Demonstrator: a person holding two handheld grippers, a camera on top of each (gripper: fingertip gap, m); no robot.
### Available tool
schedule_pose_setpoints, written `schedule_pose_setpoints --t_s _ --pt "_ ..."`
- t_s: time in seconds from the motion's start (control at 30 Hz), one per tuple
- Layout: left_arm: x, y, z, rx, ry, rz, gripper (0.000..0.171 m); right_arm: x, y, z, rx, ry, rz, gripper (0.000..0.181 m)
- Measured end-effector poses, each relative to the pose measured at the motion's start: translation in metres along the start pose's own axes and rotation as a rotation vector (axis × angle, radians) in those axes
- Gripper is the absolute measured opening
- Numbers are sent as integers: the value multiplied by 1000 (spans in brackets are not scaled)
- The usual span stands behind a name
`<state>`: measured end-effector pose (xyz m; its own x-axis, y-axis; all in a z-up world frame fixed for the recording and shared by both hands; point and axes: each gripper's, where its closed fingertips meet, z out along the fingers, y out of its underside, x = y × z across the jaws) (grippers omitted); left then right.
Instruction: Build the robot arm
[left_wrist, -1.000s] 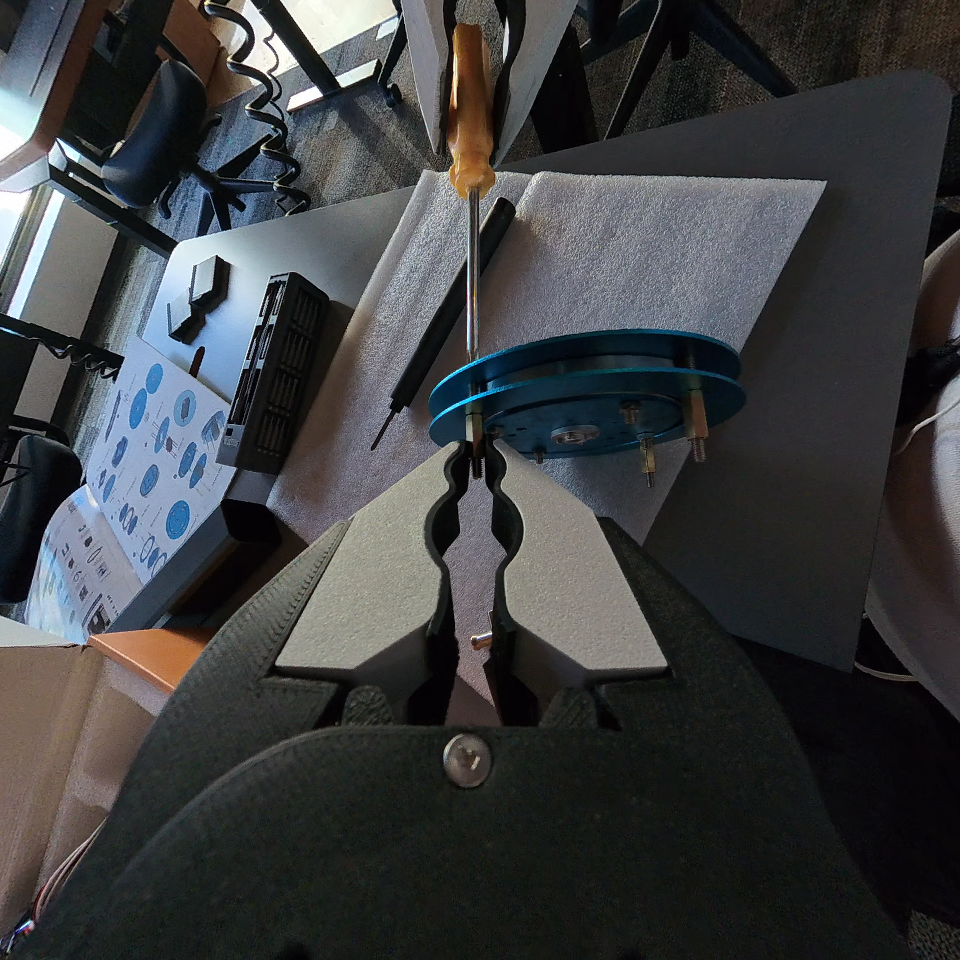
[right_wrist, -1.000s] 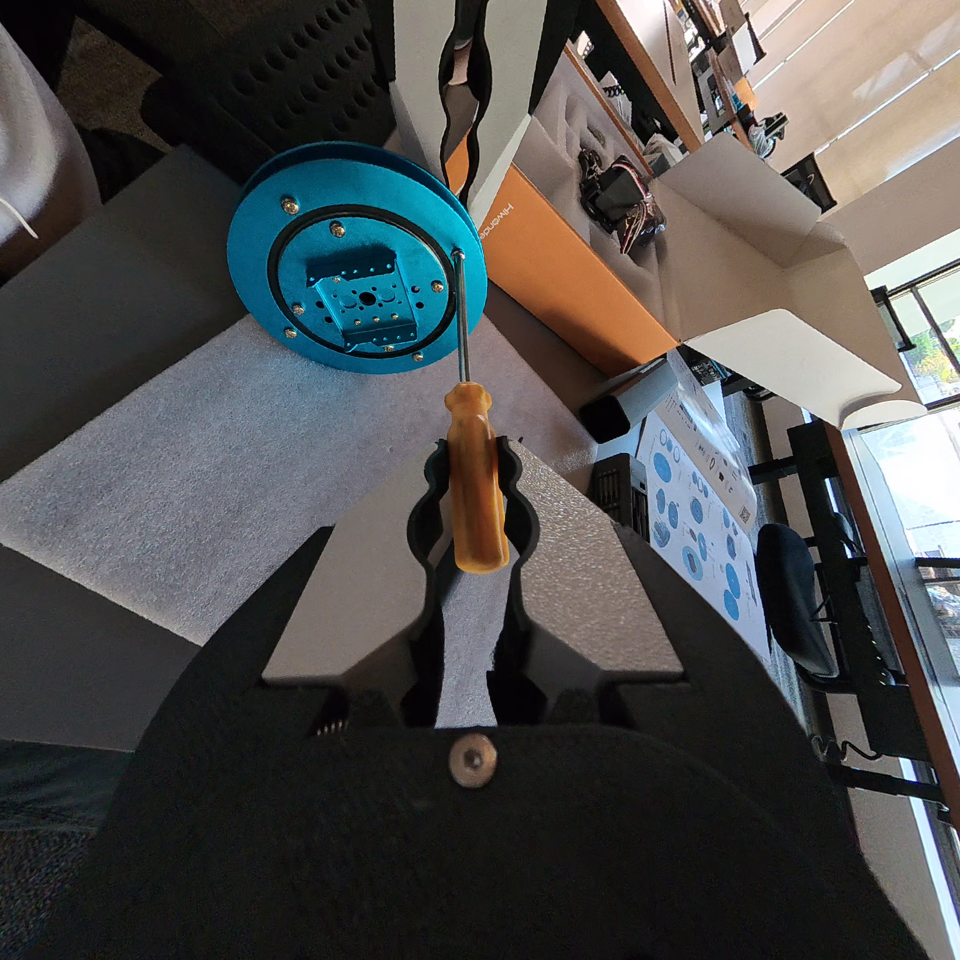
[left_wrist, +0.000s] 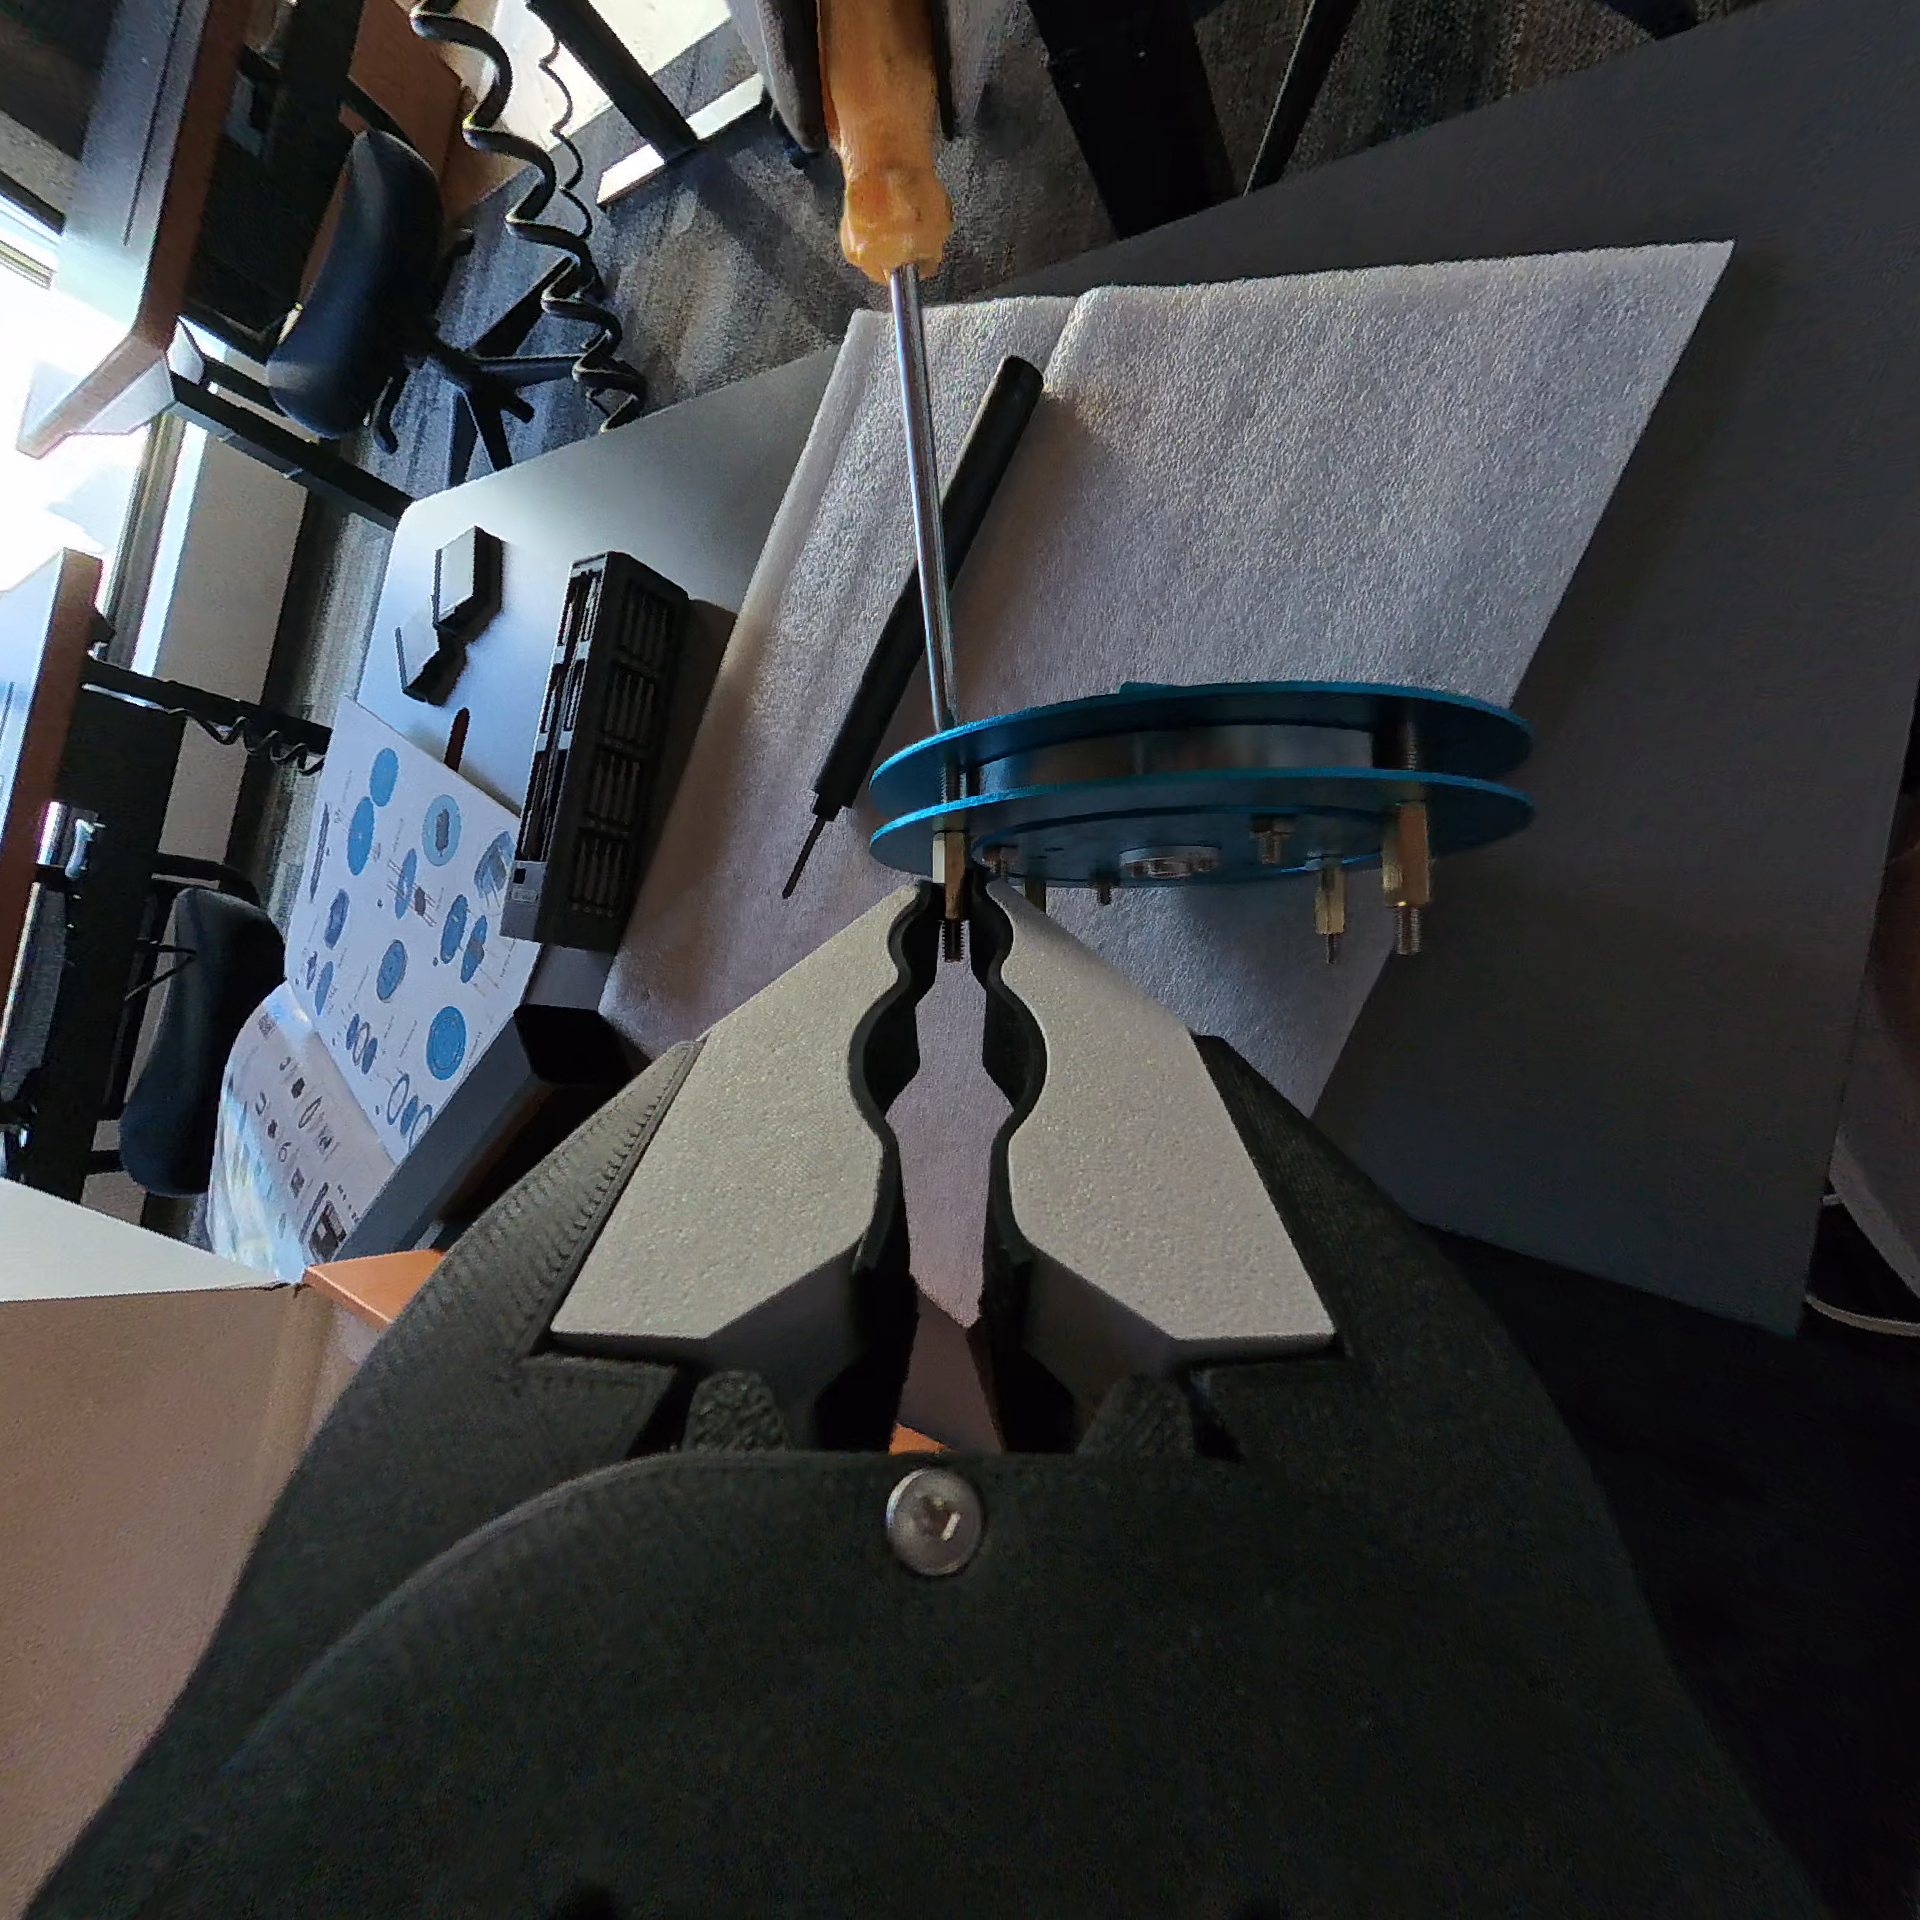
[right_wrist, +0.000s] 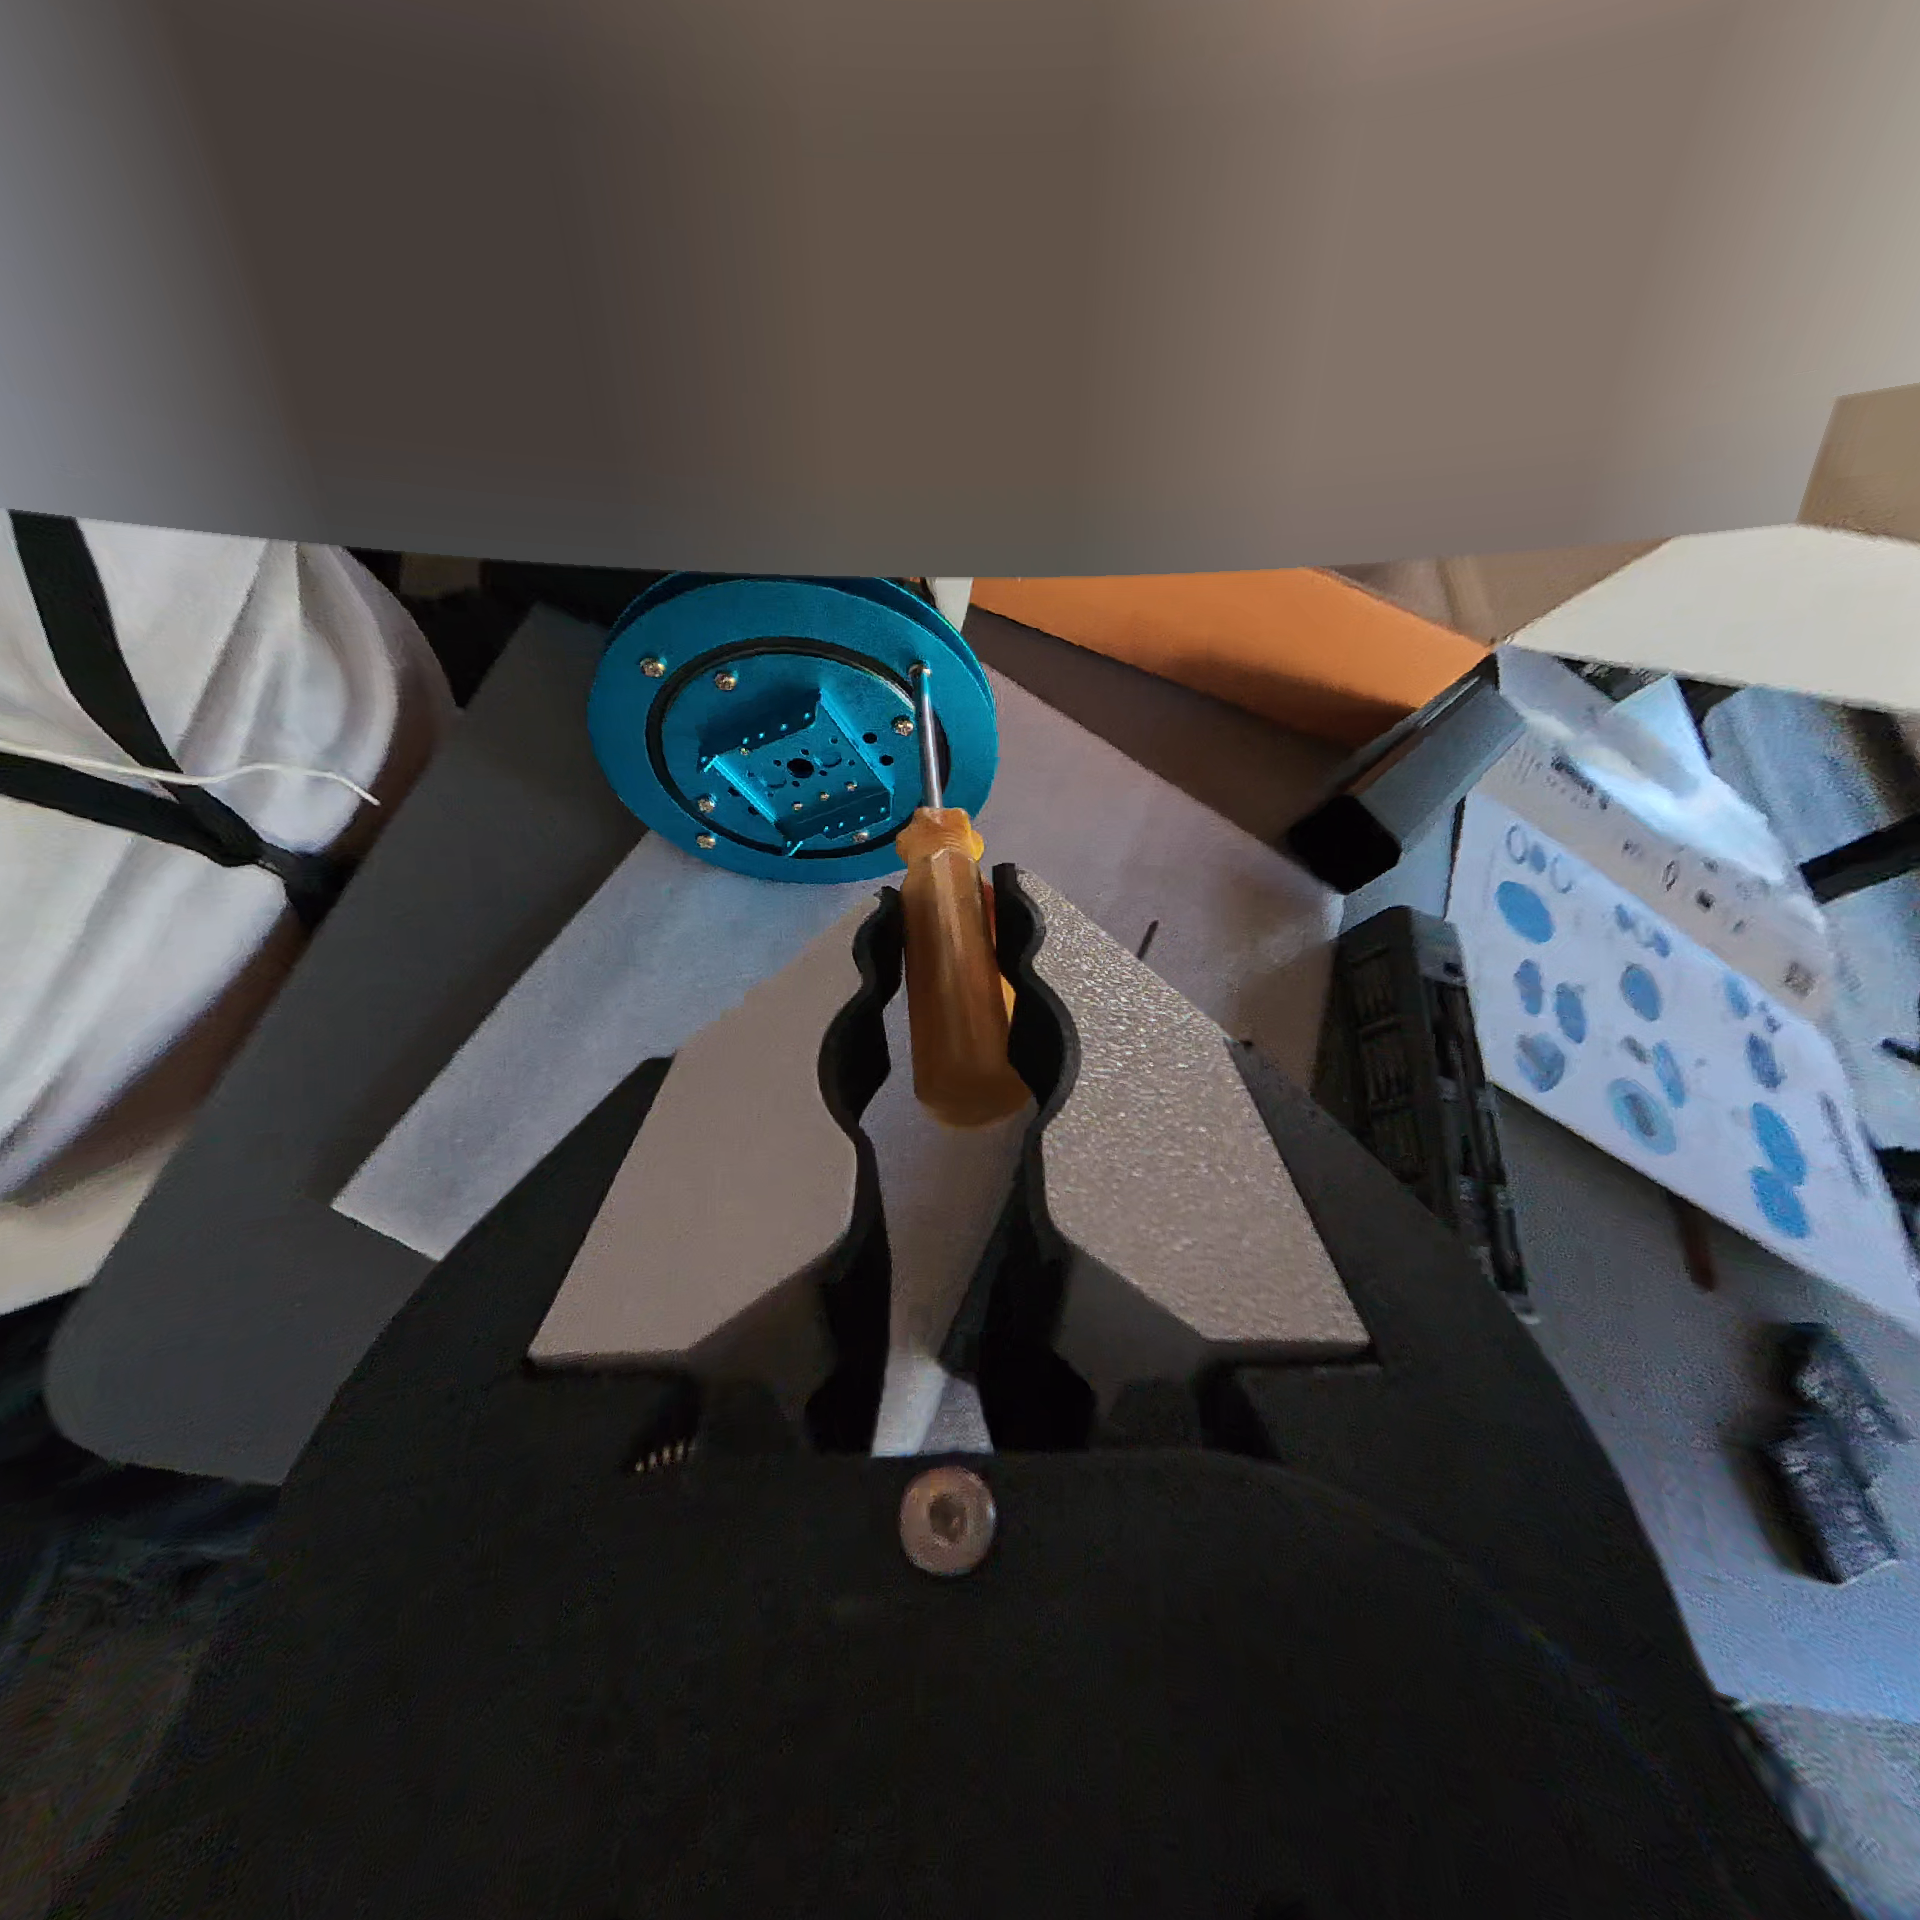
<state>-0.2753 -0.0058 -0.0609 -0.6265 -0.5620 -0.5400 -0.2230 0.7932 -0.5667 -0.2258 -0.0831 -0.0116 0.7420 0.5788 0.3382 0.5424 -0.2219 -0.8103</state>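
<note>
Left gripper (left_wrist: 953, 914) is closed on a brass standoff (left_wrist: 951, 868) hanging under the blue disc assembly (left_wrist: 1195, 790), which lies just ahead and rightward of it. Right gripper (right_wrist: 945, 914) is clamped on the amber-handled screwdriver (right_wrist: 951, 997); its long axis runs straight ahead, the tip set on a rim screw directly above that standoff. Much of the right view is masked by blur; the screw head cannot be made out.

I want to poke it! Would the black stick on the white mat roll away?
Probably yes: the black stick looks round and smooth, and lies loose on the white mat. It looks thin, so likely light. The mat's rough surface might slow it.
</note>
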Motion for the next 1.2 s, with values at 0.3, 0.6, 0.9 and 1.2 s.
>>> schedule_pose_setpoints --t_s 0.3,0.6,0.9,1.2 --pt "-2 3 1 -1 -35 6 4 -5 9 4 -3 -34 267 17" --pt "-1 2 1 4 -43 11 3 -2 9 2 47 -135 607 15" --pt "-2 1 2 5 -38 11 4 -4 21 7 -52 -53 412 15" --pt "-3 -2 4 22 -45 21 4 2 28 2 136 -144 651 14"
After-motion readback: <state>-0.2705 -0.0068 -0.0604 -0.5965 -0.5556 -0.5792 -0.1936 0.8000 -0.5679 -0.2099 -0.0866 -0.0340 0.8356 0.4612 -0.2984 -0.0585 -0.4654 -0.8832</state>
